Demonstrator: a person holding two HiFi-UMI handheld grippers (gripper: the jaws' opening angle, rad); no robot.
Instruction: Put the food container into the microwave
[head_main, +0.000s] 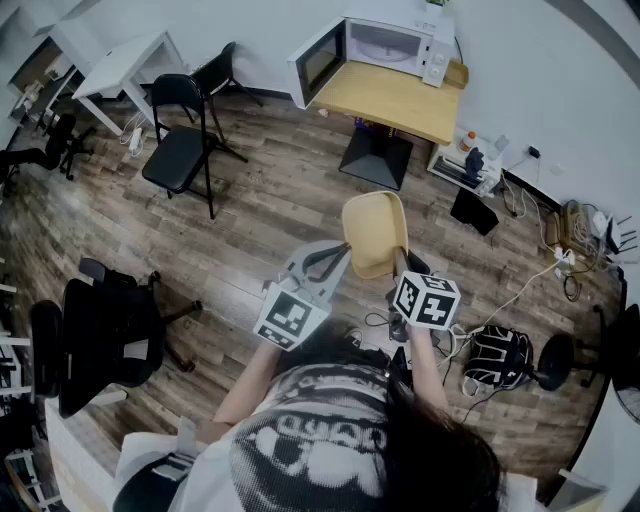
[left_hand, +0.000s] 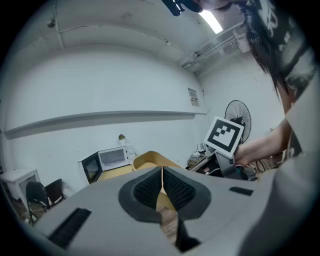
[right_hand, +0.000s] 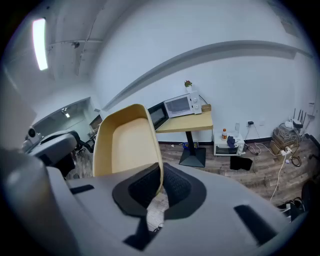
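A shallow, beige food container (head_main: 375, 232) hangs in mid-air in front of the person, tilted up with its empty inside showing. My left gripper (head_main: 338, 258) is shut on its left rim, and my right gripper (head_main: 402, 274) is shut on its right rim. In the left gripper view the container (left_hand: 149, 159) rises just beyond the closed pads (left_hand: 150, 189). In the right gripper view the container's (right_hand: 127, 140) edge runs down between the pads (right_hand: 175, 186). The white microwave (head_main: 388, 42) stands far ahead on a wooden table (head_main: 400, 100), its door (head_main: 318, 62) swung open to the left.
A black folding chair (head_main: 180, 150) stands on the wood floor to the left, an office chair (head_main: 100, 340) near left. A white table (head_main: 125, 65) is far left. A small appliance (head_main: 465, 160), cables and a black bag (head_main: 500, 355) lie at the right.
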